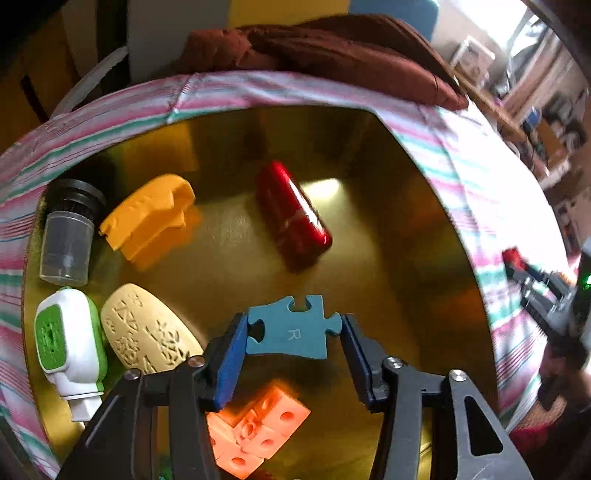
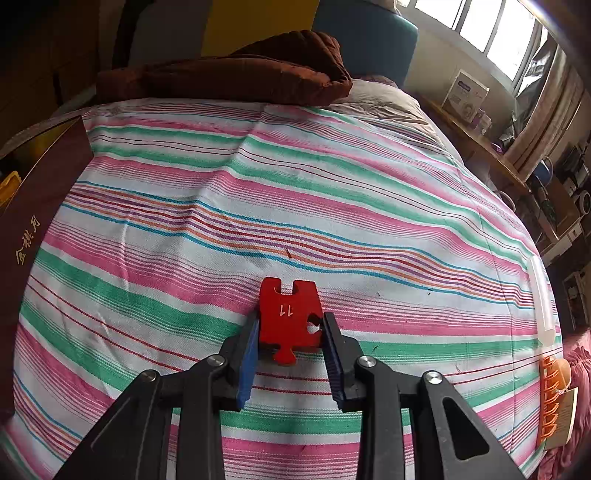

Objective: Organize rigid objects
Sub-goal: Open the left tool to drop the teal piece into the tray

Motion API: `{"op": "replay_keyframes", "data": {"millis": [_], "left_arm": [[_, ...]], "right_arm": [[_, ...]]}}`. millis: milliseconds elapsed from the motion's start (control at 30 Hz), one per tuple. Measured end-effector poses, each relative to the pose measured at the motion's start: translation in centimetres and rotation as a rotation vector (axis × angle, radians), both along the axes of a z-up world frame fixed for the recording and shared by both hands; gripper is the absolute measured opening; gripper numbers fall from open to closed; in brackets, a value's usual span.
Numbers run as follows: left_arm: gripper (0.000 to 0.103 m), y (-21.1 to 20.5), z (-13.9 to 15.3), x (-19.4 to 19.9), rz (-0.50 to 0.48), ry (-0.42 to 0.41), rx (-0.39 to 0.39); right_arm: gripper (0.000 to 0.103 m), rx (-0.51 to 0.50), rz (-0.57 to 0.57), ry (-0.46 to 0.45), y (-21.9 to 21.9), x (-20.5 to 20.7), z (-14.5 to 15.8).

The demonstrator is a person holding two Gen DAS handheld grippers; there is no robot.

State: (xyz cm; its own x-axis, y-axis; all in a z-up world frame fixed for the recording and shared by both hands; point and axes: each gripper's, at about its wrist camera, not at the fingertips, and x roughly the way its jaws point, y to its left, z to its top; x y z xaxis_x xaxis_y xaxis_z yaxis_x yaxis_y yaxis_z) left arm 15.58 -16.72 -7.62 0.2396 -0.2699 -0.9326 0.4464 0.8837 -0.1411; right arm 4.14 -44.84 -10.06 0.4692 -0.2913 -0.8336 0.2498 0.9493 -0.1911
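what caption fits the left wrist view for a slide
Left gripper poised over a gold-lined box with a blue puzzle piece between its jaws, other small objects already inside.

I'm working in a home bedroom: a bed under a striped sheet (image 2: 295, 206), a brown pillow (image 2: 229, 74) at its head, windows (image 2: 491, 29) (bright daylight) and cluttered shelves (image 2: 554, 206) beside it.

Daylight from windows (image 2: 491, 33) upper right, blown out there, strong fisheye bending and dark vignette at corners, white glare patch on gold box floor (image 1: 325, 188), red case (image 1: 293, 212) motion-smeared, striped bedsheet (image 2: 258, 206) evenly lit and sharp
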Motion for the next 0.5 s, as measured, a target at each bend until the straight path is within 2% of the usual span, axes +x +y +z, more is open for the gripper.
{"op": "replay_keyframes", "data": {"millis": [67,167,500], "left_arm": [[0.069,0.2,0.1,-0.3,0.007,-0.023,0.003],[0.069,0.7,0.9,-1.0,0.021,-0.08,0.004],[0.069,3.8,5.9,-5.6,0.077,-0.356,0.016]], "right_arm": [[0.032,-0.001,0.001,0.0,-0.1,0.0,0.0],[0.032,-0.001,0.003,0.0,-0.1,0.0,0.0],[0.032,-0.007,0.01,-0.003,0.2,0.0,0.0]]}}
